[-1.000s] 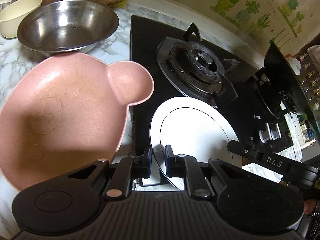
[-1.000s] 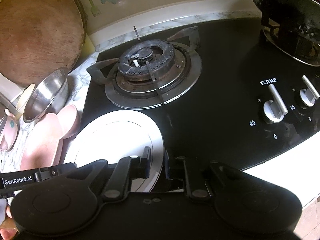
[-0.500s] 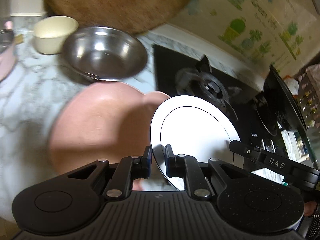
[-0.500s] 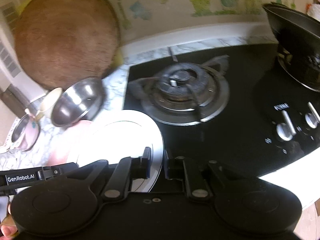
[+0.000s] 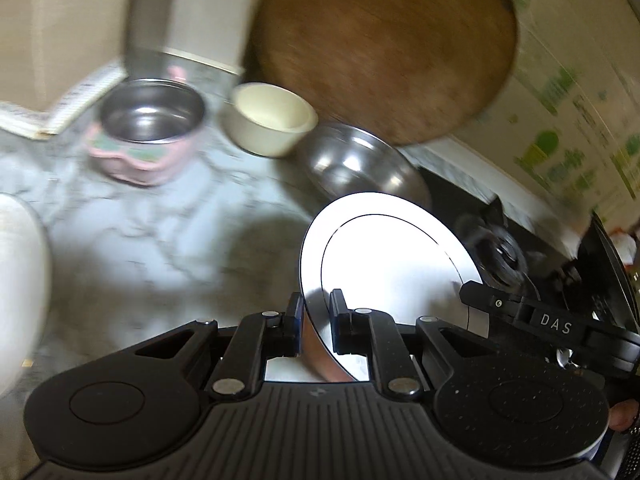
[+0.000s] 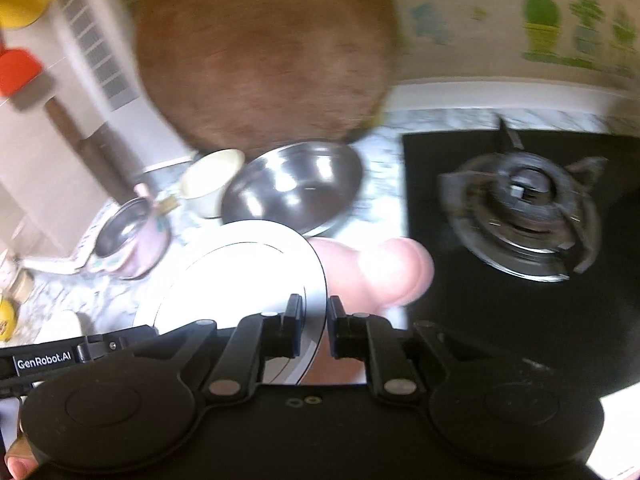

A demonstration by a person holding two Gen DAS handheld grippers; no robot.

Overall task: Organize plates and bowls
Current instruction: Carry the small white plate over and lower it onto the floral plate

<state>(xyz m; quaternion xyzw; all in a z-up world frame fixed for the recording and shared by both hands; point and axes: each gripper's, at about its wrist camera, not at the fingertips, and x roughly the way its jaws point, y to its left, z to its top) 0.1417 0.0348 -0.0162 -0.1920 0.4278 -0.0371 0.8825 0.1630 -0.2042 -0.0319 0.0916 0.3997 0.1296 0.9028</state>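
Both my grippers, left gripper (image 5: pixel 316 322) and right gripper (image 6: pixel 314 326), stay clamped on opposite rims of the steel plate (image 5: pixel 384 252). Since a second ago it has come up off the hob and swung left, now above the pink plate (image 6: pixel 380 272). Round, no long axis; face tilted up. Beyond: steel bowl (image 6: pixel 296 184), cream bowl (image 5: pixel 272 116).

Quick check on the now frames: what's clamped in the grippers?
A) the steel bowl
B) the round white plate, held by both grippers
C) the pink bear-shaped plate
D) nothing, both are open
B: the white plate has its rim pinched between the left gripper fingers and, at the opposite edge, the right gripper fingers; the pink plate lies below it on the counter.
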